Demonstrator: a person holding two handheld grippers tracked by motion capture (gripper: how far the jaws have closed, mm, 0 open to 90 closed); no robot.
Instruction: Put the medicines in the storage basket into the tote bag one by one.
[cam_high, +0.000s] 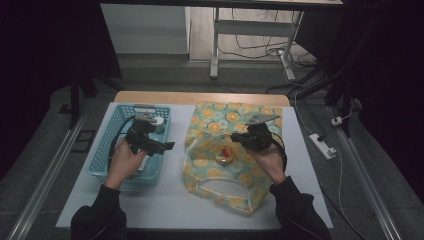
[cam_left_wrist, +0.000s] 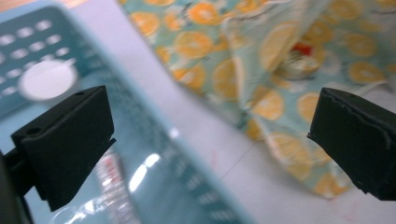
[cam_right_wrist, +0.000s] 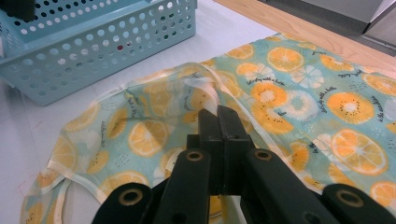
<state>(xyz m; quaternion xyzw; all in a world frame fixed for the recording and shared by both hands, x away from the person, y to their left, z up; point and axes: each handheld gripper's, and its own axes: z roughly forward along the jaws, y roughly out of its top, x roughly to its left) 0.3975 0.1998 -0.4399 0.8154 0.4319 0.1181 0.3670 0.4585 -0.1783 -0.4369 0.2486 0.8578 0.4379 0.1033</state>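
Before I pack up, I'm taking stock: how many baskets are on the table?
1. A light blue perforated basket sits on the left side of the table, beside the orange-print bag. The left hand-held gripper hovers above its right rim.

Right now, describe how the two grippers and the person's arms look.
Both grippers are black. The left gripper has blocky, square-faced pads; a black cable loops behind it. The right gripper carries a grey three-cornered plate on top, and its black linkage arms have round, brass-ringed pivot holes. The sleeves are dark, reaching the wrists.
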